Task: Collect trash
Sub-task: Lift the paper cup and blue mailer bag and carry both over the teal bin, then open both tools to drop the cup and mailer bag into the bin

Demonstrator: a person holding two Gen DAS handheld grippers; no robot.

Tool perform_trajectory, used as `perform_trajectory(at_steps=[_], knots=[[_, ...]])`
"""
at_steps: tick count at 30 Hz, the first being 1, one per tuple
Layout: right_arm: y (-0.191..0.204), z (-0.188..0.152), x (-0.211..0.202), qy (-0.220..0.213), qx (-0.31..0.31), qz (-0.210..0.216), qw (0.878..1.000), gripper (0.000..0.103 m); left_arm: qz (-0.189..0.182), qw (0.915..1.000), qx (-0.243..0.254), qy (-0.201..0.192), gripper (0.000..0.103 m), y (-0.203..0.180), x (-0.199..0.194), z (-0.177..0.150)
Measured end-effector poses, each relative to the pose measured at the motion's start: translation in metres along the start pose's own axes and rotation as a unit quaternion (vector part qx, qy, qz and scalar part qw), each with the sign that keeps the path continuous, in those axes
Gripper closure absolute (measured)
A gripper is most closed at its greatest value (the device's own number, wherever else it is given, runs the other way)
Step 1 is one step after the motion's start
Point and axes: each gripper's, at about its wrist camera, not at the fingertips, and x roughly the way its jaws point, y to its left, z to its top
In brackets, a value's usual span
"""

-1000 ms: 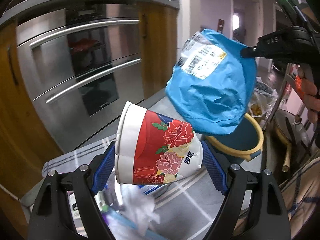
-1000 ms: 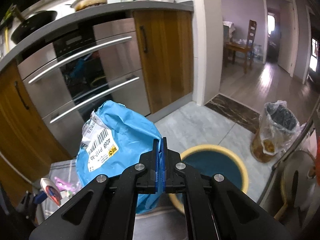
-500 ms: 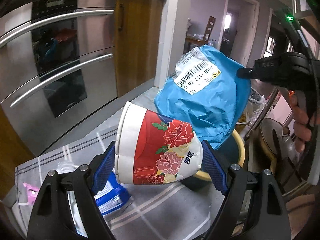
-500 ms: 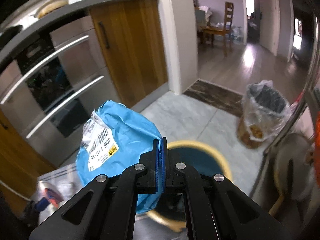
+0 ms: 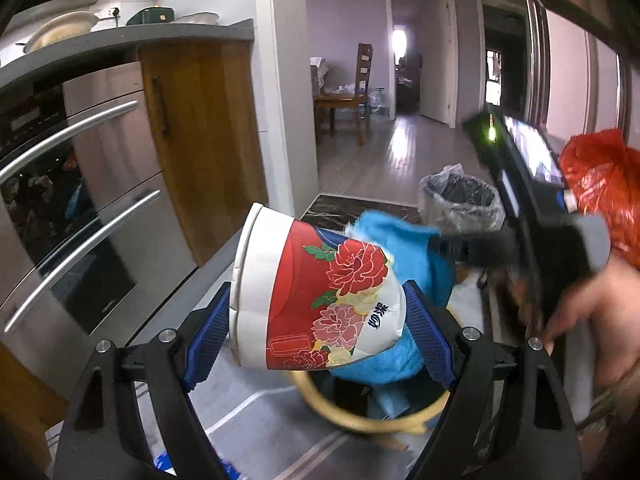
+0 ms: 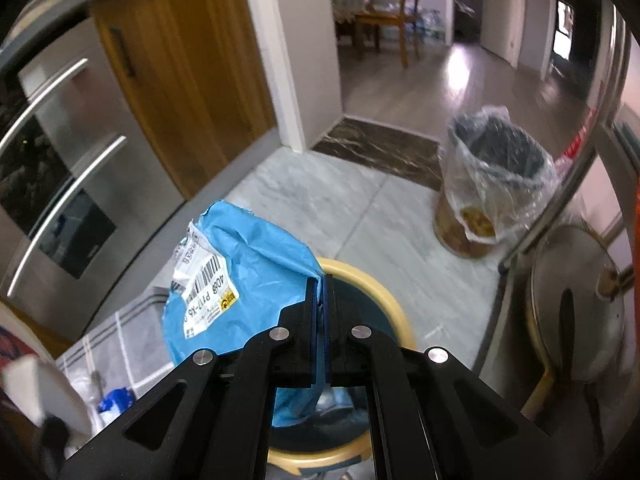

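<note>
My left gripper [image 5: 316, 332] is shut on a crushed red-and-white paper cup with flowers [image 5: 312, 300], held on its side above the floor. My right gripper [image 6: 319, 312] is shut on a blue plastic mailer bag with a barcode label [image 6: 236, 280], hanging over a yellow-rimmed dark bin [image 6: 380, 304]. In the left wrist view the blue bag [image 5: 400, 236] and the right gripper [image 5: 436, 244] sit just behind the cup, above the bin's rim [image 5: 360, 420].
A lined waste basket with a clear bag [image 6: 496, 184] stands at the right. A striped cloth with small litter [image 6: 108, 360] lies on the floor at left. Steel oven drawers [image 5: 80, 208], a wooden cabinet [image 6: 180, 80] and a metal pan [image 6: 576, 312] border the floor.
Both grippers swung right toward the yellow-rimmed bin. The blue bag dropped lower, now partly behind the cup and over the bin's opening. Both grips stayed shut.
</note>
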Motion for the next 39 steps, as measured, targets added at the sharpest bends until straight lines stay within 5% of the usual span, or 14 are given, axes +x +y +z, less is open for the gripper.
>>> perform_trajectory(at_steps=[5,15,26,31,39], knots=[[-0.025,-0.002,0.022,0.023,0.028,-0.031,0.999,0.100,-0.014,0.9993,0.014,0.031,0.021,-0.015,0.036,-0.001],[-0.019,-0.013,0.055,0.062,-0.011,-0.082,0.995,0.099,-0.050,0.9871,-0.007,0.152,0.021,-0.024,0.132,-0.064],[-0.004,-0.014,0.064,0.078,-0.036,-0.072,0.994,0.098,-0.038,0.9835,-0.007,0.177,0.015,-0.019,0.158,-0.083],[0.001,-0.015,0.067,0.085,-0.040,-0.065,0.993,0.084,-0.033,0.9847,-0.013,0.171,0.009,-0.016,0.152,-0.085],[0.006,-0.015,0.061,0.078,-0.028,-0.053,0.995,0.040,0.000,0.9868,-0.010,0.162,0.008,0.008,0.118,-0.090]])
